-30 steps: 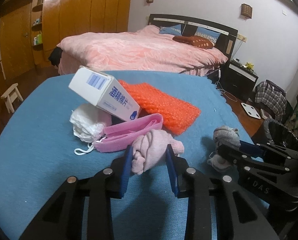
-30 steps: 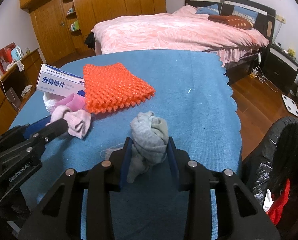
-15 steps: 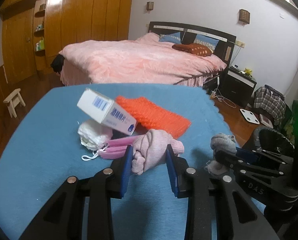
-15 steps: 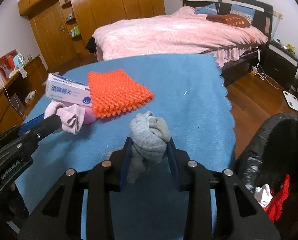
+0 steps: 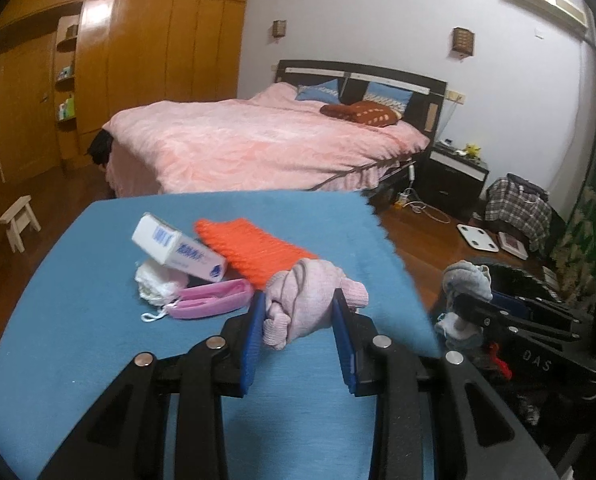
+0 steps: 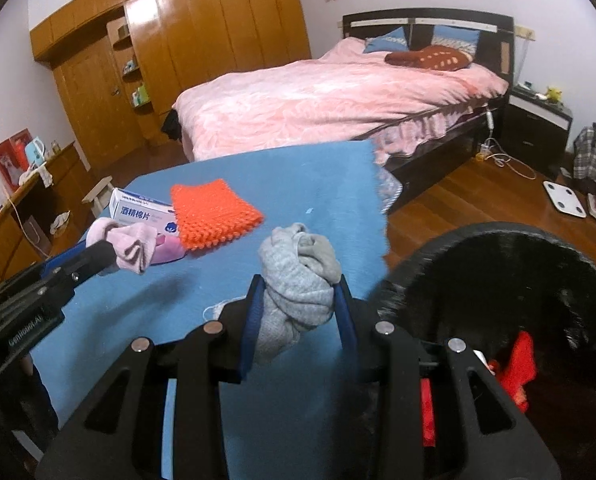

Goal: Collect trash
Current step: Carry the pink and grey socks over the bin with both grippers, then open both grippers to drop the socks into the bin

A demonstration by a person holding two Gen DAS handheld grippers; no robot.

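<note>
Now the left gripper (image 5: 299,322) sits low in the middle of its own view, its blue-padded jaws closed partway on a knotted pink sock (image 5: 309,300) that bulges up between them, clear of the blue counter (image 5: 78,328). Over in the right wrist view the right gripper (image 6: 299,308) has its jaws pressed in the same way on a balled grey sock (image 6: 298,292), held above the counter's near right edge — just beside the rim of a black trash bag (image 6: 497,256) that fills the lower right of that frame, with something red (image 6: 517,364) and a scrap of white lying inside. Each gripper shows in the other's picture: the right one with its grey bundle at the right edge of the left view, the left one with its pink bundle at the left edge of the right view. Behind the pink sock, at mid-left of the left view, a white box (image 5: 178,248) with blue print lies tilted on a white crumpled wad (image 5: 154,284); a pink flat case (image 5: 214,300) lies in front of the box, and an orange bumpy mat (image 5: 254,252) touches the box on its right. Beyond the counter stands a bed with a pink cover (image 5: 266,148), and a wooden wardrobe (image 5: 138,60) fills the upper left.
</note>
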